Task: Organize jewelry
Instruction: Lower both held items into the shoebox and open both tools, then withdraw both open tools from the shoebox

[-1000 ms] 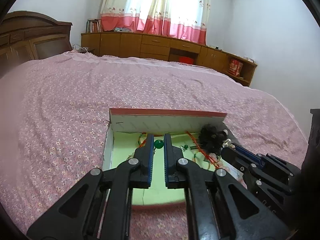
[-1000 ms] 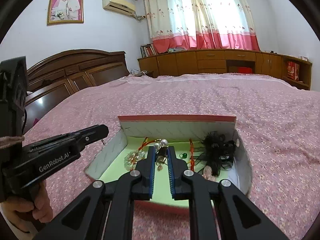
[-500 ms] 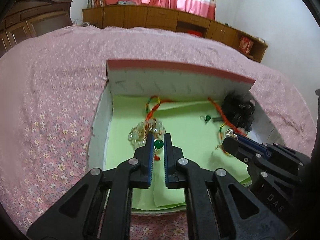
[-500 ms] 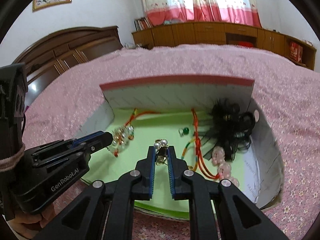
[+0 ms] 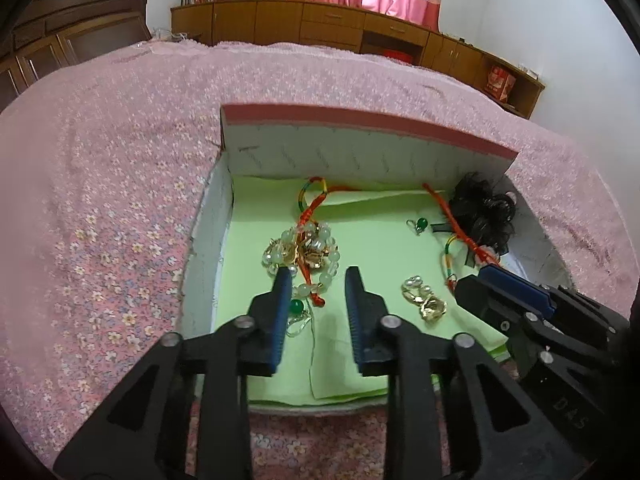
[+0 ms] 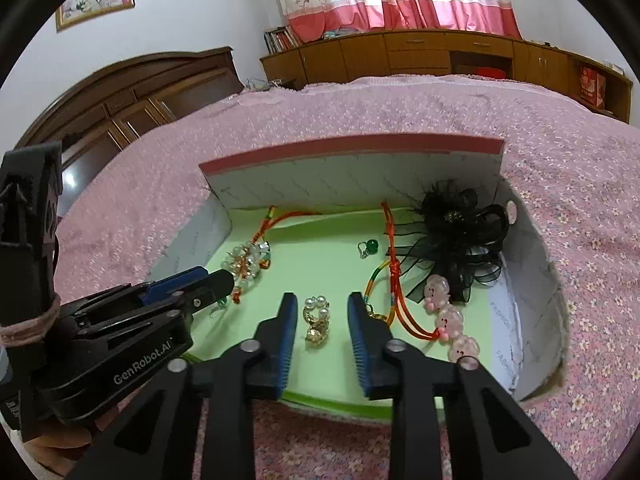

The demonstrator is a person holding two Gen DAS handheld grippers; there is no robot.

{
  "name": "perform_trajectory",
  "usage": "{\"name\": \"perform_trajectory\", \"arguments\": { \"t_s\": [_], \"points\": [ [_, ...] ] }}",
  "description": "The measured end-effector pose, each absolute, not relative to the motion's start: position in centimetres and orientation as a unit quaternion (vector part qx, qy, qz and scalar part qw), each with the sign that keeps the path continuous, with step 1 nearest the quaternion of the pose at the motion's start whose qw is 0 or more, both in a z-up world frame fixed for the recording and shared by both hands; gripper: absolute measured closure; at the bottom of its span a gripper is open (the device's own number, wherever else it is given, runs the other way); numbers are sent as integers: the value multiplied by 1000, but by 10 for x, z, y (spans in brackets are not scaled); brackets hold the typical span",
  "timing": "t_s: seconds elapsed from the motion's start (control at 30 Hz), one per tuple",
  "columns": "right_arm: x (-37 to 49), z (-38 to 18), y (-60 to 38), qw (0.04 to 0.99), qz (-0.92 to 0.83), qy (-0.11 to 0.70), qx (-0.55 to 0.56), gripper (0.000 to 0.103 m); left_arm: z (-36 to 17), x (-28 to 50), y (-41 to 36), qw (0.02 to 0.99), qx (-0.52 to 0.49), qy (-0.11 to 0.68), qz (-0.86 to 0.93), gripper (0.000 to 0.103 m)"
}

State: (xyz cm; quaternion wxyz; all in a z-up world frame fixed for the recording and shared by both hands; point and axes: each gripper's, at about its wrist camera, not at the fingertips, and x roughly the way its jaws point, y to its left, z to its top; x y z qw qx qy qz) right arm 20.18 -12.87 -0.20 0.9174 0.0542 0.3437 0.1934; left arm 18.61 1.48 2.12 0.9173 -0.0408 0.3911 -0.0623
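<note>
An open white box (image 5: 360,152) with a pale green lining lies on the bed. My left gripper (image 5: 319,276) hangs low over its left half with its jaws opening. A green bead earring (image 5: 297,307) lies loose on the lining against the left pad. Just beyond the tips is a clear bead bracelet (image 5: 304,248) on a red cord. My right gripper (image 6: 322,300) is also opening. A pearl and gold earring (image 6: 317,320) lies between its pads, untouched. A second green earring (image 6: 370,247), a black hair tie (image 6: 456,232) and a pink bead bracelet (image 6: 444,312) lie to the right.
The box sits on a pink floral bedspread (image 5: 120,200). Its far wall stands tall with a pink top edge (image 6: 352,148). The left gripper's body (image 6: 120,320) crowds the box's left corner. A dark wooden headboard (image 6: 140,84) and wooden cabinets (image 6: 400,52) stand far behind.
Both grippers sank into the box while shut on their earrings. Their jaws then parted, and the green earring and the pearl earring now lie on the lining.
</note>
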Motion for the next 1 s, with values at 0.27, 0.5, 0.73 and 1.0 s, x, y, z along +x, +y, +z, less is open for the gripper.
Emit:
{"name": "perform_trajectory", "arguments": {
  "t_s": [0.27,0.5,0.73,1.0],
  "points": [
    [177,24,-141,927,196,311,70,69,45,164,12,926,-41,369,-72,78],
    [144,46,-151,939,195,275,71,62,64,133,13,934,-40,345,-82,72],
    [109,57,-162,949,187,244,68,50,76,106,10,943,-37,322,-79,66],
    [81,51,-173,954,175,232,69,37,77,86,9,949,-43,302,-77,64]
  ]
}}
